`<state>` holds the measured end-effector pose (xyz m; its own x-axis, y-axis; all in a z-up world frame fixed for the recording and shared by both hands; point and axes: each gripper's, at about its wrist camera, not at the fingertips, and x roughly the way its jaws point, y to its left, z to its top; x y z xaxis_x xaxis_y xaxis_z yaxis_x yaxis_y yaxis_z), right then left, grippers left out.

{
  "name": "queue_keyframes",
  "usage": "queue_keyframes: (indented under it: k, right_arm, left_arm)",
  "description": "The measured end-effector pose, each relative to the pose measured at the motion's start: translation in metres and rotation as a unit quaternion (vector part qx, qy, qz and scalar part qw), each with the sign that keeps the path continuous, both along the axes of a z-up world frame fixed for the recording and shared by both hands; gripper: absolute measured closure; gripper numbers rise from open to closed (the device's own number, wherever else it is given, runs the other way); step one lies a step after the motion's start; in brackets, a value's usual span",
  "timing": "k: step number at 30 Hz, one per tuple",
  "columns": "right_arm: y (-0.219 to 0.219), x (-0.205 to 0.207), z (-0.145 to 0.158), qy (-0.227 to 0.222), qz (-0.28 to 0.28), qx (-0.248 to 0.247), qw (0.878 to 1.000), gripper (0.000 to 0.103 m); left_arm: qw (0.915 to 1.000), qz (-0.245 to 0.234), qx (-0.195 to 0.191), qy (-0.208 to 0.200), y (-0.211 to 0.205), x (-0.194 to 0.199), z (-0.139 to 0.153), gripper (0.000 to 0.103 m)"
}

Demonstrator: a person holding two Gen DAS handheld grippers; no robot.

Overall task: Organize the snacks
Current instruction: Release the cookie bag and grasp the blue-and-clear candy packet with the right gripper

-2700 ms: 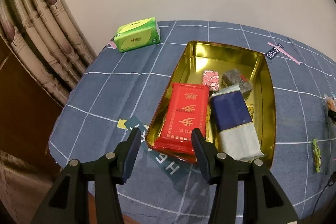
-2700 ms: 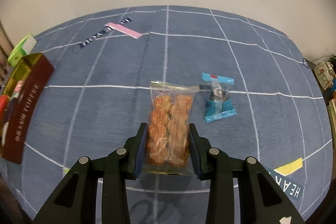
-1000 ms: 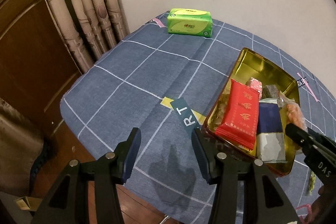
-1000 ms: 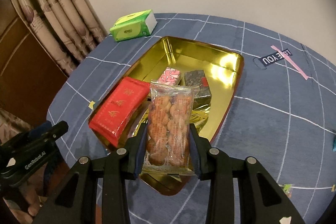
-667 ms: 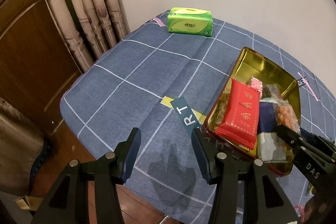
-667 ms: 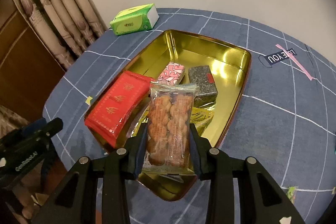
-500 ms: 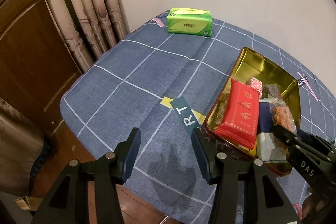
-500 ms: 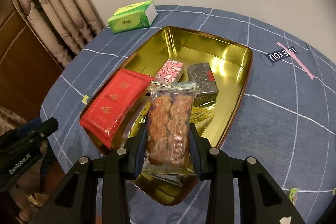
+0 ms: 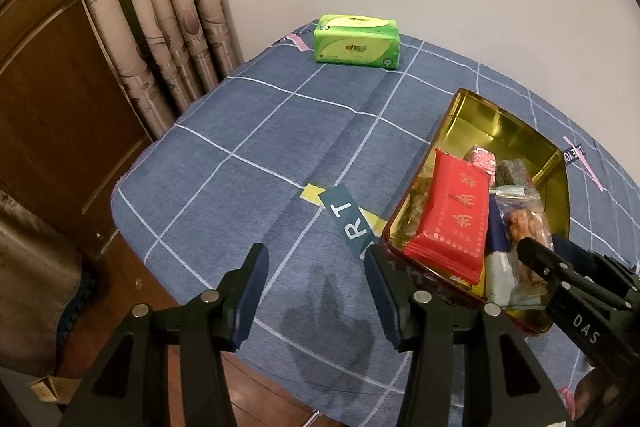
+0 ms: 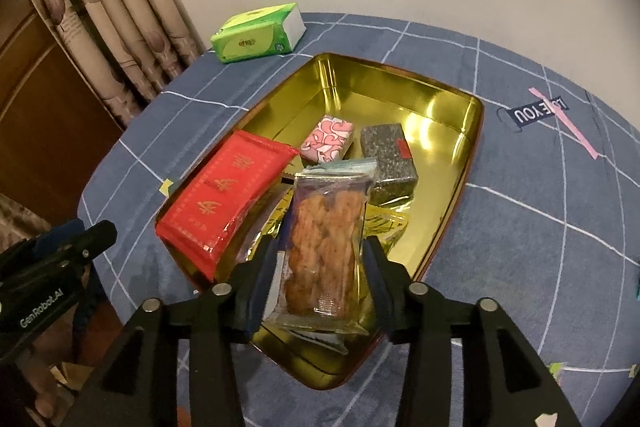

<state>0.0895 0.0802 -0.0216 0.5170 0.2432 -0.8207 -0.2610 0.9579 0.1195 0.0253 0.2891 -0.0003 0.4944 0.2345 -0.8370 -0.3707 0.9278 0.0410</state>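
Note:
A gold tin tray (image 10: pixel 448 95) (image 9: pixel 472 107) holds a red packet (image 10: pixel 228 195) (image 9: pixel 456 211), a pink-white sweet (image 10: pixel 328 139), a grey block (image 10: pixel 388 155) and a blue-white packet (image 9: pixel 496 247). A clear bag of brown biscuits (image 10: pixel 324 247) (image 9: pixel 524 223) lies in the tray's near end between the fingers of my right gripper (image 10: pixel 320 275), whose jaws stand slightly apart from the bag's sides. My left gripper (image 9: pixel 316 295) is open and empty over the blue checked cloth, left of the tray.
A green tissue pack (image 9: pixel 356 43) (image 10: pixel 256 35) sits at the table's far left corner by the curtain (image 9: pixel 160 7). Tape labels (image 9: pixel 348 223) (image 10: pixel 536 111) lie on the cloth. The table edge drops off near the left gripper.
The right gripper carried the biscuit bag over the tray, lowered it into the near end and opened its jaws a little. The left gripper stayed still.

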Motion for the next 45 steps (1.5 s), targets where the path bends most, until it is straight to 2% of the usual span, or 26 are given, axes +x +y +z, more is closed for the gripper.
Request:
queue_keyframes:
  k: [9,19,24,31,37,39,45]
  right_arm:
    - [-0.003,-0.007,0.011,-0.015,0.003,-0.004,1.0,0.053]
    - [-0.032,-0.02,0.037,-0.034,-0.004,0.007,0.999,0.053]
    - [-0.071,-0.03,0.048,-0.046,-0.02,0.006,0.999,0.043]
    - [-0.158,-0.049,0.048,-0.06,-0.074,-0.034,0.995,0.042]
    - [-0.246,-0.069,0.031,-0.056,-0.17,-0.067,0.982,0.042]
    - [-0.271,-0.074,0.024,-0.048,-0.189,-0.063,0.979,0.042]
    - [-0.321,-0.08,-0.001,-0.033,-0.227,-0.072,0.971,0.042]
  left_arm:
    - [0.9999,-0.008,0.007,-0.005,-0.005,0.001,0.002,0.052]
    - [0.9994,-0.024,0.024,-0.002,-0.014,0.002,0.002,0.052]
    - [0.9988,-0.033,0.037,-0.002,-0.023,0.002,0.002,0.052]
    - [0.9977,-0.044,0.05,-0.006,-0.03,0.002,0.004,0.052]
    - [0.9971,-0.057,0.05,0.002,-0.038,0.002,0.002,0.051]
    - [0.9965,-0.058,0.059,0.004,-0.043,0.002,0.002,0.037]
    - [0.9939,-0.084,0.07,0.012,-0.068,-0.005,0.002,0.037]
